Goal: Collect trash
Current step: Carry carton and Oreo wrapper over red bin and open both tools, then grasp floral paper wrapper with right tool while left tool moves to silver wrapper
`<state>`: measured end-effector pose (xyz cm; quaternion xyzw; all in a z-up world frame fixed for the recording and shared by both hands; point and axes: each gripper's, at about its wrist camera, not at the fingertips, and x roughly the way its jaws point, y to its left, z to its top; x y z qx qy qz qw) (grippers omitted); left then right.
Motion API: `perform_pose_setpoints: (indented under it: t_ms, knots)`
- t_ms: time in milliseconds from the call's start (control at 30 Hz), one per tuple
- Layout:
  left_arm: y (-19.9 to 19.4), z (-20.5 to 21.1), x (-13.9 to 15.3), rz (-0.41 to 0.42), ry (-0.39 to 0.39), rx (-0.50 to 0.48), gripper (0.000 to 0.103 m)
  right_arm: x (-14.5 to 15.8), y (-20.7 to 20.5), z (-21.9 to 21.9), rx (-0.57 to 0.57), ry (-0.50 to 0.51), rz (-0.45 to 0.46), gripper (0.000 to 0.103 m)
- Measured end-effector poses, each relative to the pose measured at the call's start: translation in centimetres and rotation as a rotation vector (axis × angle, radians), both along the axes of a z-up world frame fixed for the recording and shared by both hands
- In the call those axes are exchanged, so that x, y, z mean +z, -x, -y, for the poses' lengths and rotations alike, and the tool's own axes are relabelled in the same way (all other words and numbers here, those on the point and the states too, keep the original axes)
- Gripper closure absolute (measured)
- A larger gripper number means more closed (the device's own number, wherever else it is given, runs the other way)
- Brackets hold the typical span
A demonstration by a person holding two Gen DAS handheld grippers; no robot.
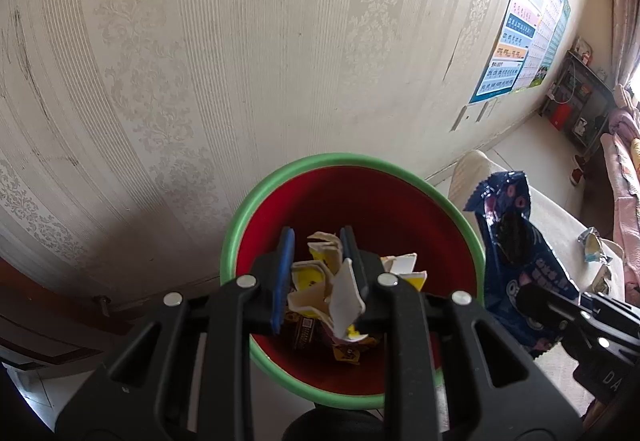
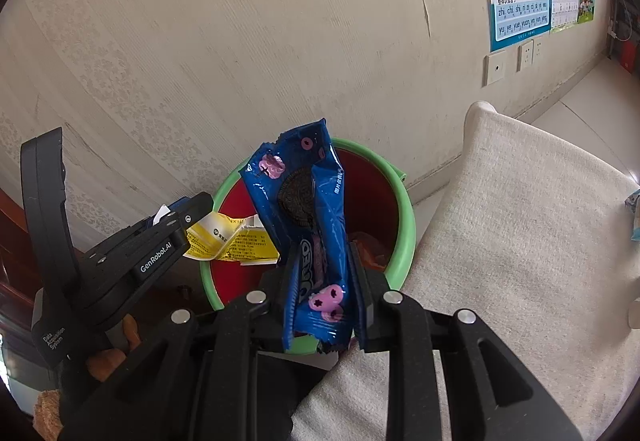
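While over red bin (image 1: 384,209), L gripper (image 1: 318,273) fingers clamping crumpled carton (image 1: 320,281), R gripper (image 2: 324,293) pinching Oreo wrapper (image 2: 304,209), bin contents half-hidden

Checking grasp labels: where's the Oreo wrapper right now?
The Oreo wrapper is pinched upright in the right claw, just before the green-rimmed bin, beside the cushion.

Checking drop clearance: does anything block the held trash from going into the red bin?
Nothing visible does. The left gripper holds the crumpled yellow-white wrapper above the bin opening; the right gripper holds the blue cookie wrapper beside the rim.
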<state>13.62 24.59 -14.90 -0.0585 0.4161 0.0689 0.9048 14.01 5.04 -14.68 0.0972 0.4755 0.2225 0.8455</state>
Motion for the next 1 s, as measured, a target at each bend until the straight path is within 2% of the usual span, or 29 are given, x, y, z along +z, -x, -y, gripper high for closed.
perform_pose_setpoints:
  t_ms: [133, 200, 233, 433, 500, 567, 667, 767, 900, 1000]
  knots:
    - [-0.2, -0.1, -0.3, -0.011, -0.004, 0.010, 0.077, -0.1, -0.3, -0.2, 0.002, -0.004, 0.003, 0.077]
    - [-0.2, -0.1, -0.4, -0.016, -0.010, 0.019, 0.069, -0.1, -0.3, -0.2, -0.003, -0.015, 0.004, 0.061]
    - [-0.2, 0.0, -0.3, -0.015, -0.015, 0.021, 0.063, 0.0, -0.2, 0.0, -0.006, -0.025, 0.004, 0.059]
    - [0.2, 0.7, -0.1, -0.010, -0.033, 0.014, 0.049, 0.5, 0.5, 1.6, -0.028, -0.052, 0.020, 0.057]
    - [0.5, 1.1, 0.1, -0.008, -0.021, 0.004, 0.046, 0.3, 1.2, 3.1, -0.045, -0.047, 0.032, 0.052]
    - [1.0, 1.6, 0.3, -0.002, -0.004, -0.017, 0.044, -0.1, 2.3, 5.3, -0.077, -0.013, 0.054, 0.052]
    - [1.6, 2.9, 0.5, 0.003, 0.017, -0.049, 0.040, -1.3, 3.9, 10.6, -0.186, 0.076, 0.085, 0.052]
    - [1.9, 4.4, 0.5, 0.005, 0.024, -0.073, 0.040, -3.0, 4.7, 17.4, -0.383, 0.192, 0.079, 0.049]
    - [2.1, 6.5, 0.2, 0.008, 0.022, -0.119, 0.040, -5.5, 4.3, 26.3, -0.647, 0.198, -0.030, 0.046]
    - [1.9, 8.0, -0.2, -0.008, -0.023, -0.148, 0.040, -7.3, 3.3, 30.6, -0.756, 0.177, -0.102, 0.046]
